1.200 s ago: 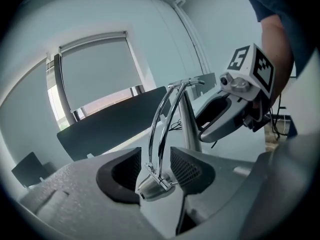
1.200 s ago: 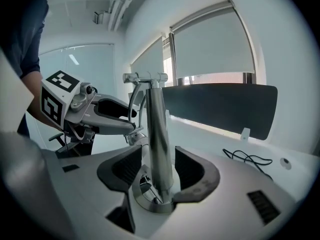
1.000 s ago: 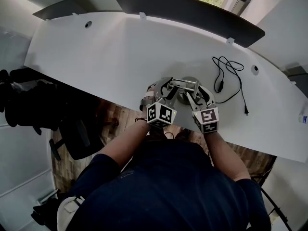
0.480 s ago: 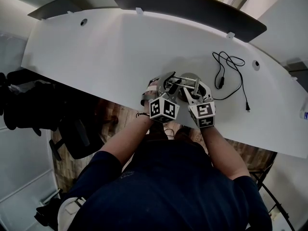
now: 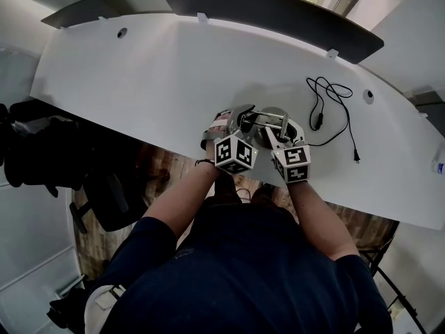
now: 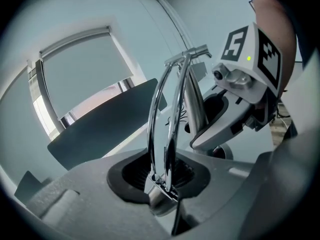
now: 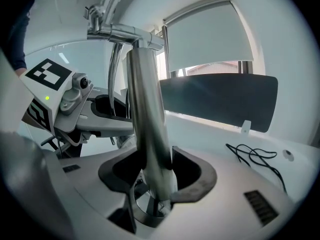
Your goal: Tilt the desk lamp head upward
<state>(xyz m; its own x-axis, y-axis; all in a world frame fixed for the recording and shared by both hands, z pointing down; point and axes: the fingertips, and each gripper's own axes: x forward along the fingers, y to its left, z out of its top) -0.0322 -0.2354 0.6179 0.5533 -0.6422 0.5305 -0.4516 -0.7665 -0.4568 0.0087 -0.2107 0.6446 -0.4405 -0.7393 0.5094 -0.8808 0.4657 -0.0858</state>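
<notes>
A chrome desk lamp (image 5: 268,122) stands at the near edge of the white desk (image 5: 160,75). In the left gripper view its two thin chrome rods (image 6: 167,119) run up between my left gripper's (image 6: 162,180) black pads, and the closing jaws sit against them low down. In the right gripper view the thick chrome pole (image 7: 145,119) fills the notch of my right gripper (image 7: 155,180), whose jaws are also closing and touch it on both sides. From the head view the left gripper (image 5: 241,122) and right gripper (image 5: 279,132) flank the lamp. The lamp head is not clearly visible.
A black power cable (image 5: 327,106) lies loose on the desk to the right of the lamp. A dark screen panel (image 5: 278,16) runs along the desk's far edge under a window. A black office chair (image 5: 104,186) stands below the desk at left.
Both grippers have drawn closer to each other around the lamp, and their marker cubes now sit nearly side by side. The lamp itself stands where it was.
</notes>
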